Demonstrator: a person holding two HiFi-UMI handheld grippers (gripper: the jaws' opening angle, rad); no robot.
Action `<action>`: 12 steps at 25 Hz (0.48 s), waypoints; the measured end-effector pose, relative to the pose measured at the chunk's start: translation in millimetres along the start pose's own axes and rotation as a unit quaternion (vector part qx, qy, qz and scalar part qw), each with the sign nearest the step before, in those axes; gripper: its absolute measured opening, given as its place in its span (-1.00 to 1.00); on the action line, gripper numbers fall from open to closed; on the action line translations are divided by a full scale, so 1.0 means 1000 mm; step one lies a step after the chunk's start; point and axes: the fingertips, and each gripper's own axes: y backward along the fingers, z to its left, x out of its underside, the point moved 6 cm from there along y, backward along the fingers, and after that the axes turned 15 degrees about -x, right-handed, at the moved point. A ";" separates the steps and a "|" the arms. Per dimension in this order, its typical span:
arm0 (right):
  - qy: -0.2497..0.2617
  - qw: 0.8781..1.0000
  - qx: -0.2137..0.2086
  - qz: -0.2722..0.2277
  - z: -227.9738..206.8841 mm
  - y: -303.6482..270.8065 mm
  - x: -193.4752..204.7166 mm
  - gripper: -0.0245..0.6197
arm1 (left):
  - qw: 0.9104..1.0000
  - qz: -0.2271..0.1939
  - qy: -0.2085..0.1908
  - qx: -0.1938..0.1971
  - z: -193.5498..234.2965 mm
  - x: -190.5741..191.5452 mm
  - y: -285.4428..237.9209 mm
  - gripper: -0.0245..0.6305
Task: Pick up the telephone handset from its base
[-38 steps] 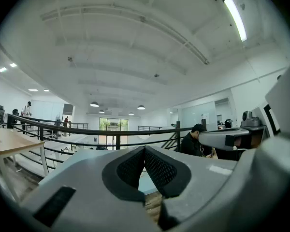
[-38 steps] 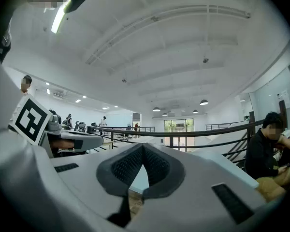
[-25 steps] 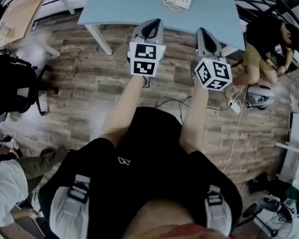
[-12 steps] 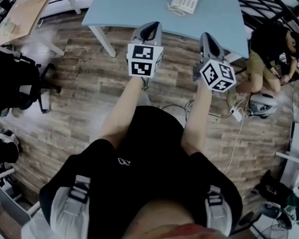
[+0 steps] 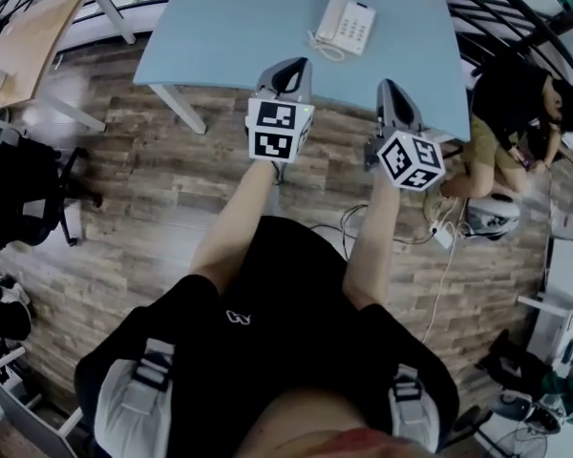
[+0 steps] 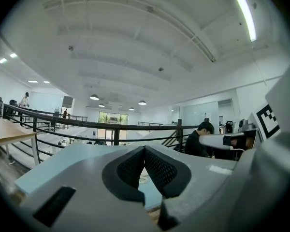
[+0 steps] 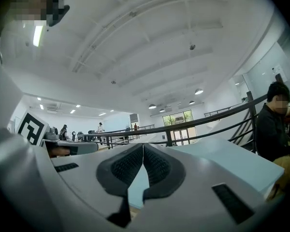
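A white telephone [image 5: 345, 24] with its handset [image 5: 330, 15] lying on its left side sits at the far middle of the light blue table [image 5: 239, 22]. Both grippers hover at the table's near edge, short of the phone, apart from it. My left gripper [image 5: 288, 65] [image 6: 144, 151] is shut, its dark pads meeting with nothing between them. My right gripper [image 5: 386, 86] [image 7: 143, 146] is also shut and empty. Each gripper view looks level over the blue tabletop [image 7: 222, 161]; the phone does not show in either.
A person [image 5: 516, 93] sits on the wood floor just right of the table. A wooden desk [image 5: 29, 36] stands at upper left, a black chair [image 5: 19, 184] at left. Cables and a power strip [image 5: 441, 232] lie on the floor at right. A dark railing [image 6: 111, 125] runs behind the table.
Both grippers have moved forward to the table's near edge, and the table with the phone now lies closer in the head view. Both jaws stayed shut.
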 end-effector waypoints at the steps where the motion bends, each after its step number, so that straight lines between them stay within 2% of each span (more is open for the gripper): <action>1: -0.004 1.000 0.003 0.004 -0.011 -0.010 0.003 -0.94 | 1.000 0.006 0.002 0.003 0.001 0.003 -0.017 -0.93; 6: -0.029 0.998 0.007 0.047 -0.057 -0.087 0.023 -0.93 | 0.999 0.043 0.020 0.015 0.023 0.012 -0.108 -0.93; 12: -0.033 0.997 -0.014 0.074 -0.093 -0.212 0.021 -0.93 | 0.997 0.064 0.044 0.000 0.086 0.008 -0.214 -0.93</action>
